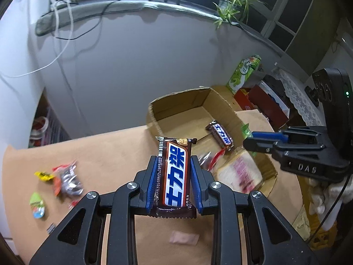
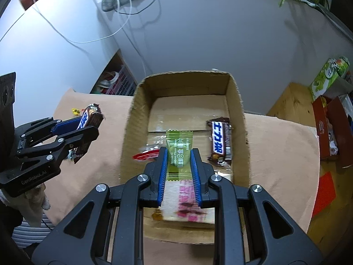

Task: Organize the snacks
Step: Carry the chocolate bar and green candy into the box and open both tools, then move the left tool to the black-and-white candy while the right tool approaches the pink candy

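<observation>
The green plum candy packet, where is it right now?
The green plum candy packet is pinched in the right gripper, held over the cardboard box, left of the Snickers bar lying inside.

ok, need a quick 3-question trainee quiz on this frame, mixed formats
1. True or false: the left claw is shut on a chocolate bar.
2. What does the right claw hold? A) red packet B) green candy packet C) nothing
3. Fill in: a second chocolate bar lies inside the ____.

Key
1. True.
2. B, the green candy packet, held above the box.
3. Cardboard box.
</observation>
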The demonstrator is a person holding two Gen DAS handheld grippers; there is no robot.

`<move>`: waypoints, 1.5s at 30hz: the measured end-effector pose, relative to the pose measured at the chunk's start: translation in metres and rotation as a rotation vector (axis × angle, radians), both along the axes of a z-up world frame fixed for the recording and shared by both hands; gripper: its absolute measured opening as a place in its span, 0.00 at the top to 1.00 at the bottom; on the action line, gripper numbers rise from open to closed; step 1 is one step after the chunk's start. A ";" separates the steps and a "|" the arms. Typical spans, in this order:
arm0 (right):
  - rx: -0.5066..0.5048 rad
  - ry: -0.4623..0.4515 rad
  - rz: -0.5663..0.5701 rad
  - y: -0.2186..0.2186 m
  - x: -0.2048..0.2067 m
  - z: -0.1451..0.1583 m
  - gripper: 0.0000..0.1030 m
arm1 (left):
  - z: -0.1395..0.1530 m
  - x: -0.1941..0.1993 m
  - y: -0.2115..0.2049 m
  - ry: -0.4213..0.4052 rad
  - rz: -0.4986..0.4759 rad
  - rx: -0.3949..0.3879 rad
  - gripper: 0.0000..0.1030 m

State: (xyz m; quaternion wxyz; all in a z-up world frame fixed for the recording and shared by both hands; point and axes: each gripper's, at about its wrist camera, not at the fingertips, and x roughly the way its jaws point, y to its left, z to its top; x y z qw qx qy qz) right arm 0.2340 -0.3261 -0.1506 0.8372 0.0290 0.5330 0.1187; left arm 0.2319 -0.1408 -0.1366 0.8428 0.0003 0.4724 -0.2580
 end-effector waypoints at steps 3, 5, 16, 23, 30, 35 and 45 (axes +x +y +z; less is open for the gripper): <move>-0.012 0.002 -0.009 -0.005 0.004 -0.003 0.79 | -0.003 0.009 -0.017 0.001 -0.021 0.011 0.74; -0.011 0.006 -0.016 -0.008 0.007 -0.005 0.79 | -0.005 0.014 -0.025 0.002 -0.030 0.019 0.74; -0.005 0.015 -0.031 -0.015 0.024 -0.014 0.79 | -0.013 0.039 -0.051 0.025 -0.041 0.032 0.74; -0.007 0.024 -0.031 -0.016 0.031 -0.020 0.79 | -0.017 0.051 -0.061 0.040 -0.045 0.043 0.74; -0.017 0.031 -0.036 -0.019 0.034 -0.024 0.77 | -0.019 0.054 -0.066 0.049 -0.050 0.061 0.74; -0.034 0.011 -0.045 -0.021 0.031 -0.021 0.49 | -0.017 0.055 -0.066 0.052 -0.045 0.058 0.67; -0.035 -0.019 -0.027 -0.013 0.015 -0.004 0.48 | -0.001 0.047 -0.058 0.022 -0.035 0.051 0.67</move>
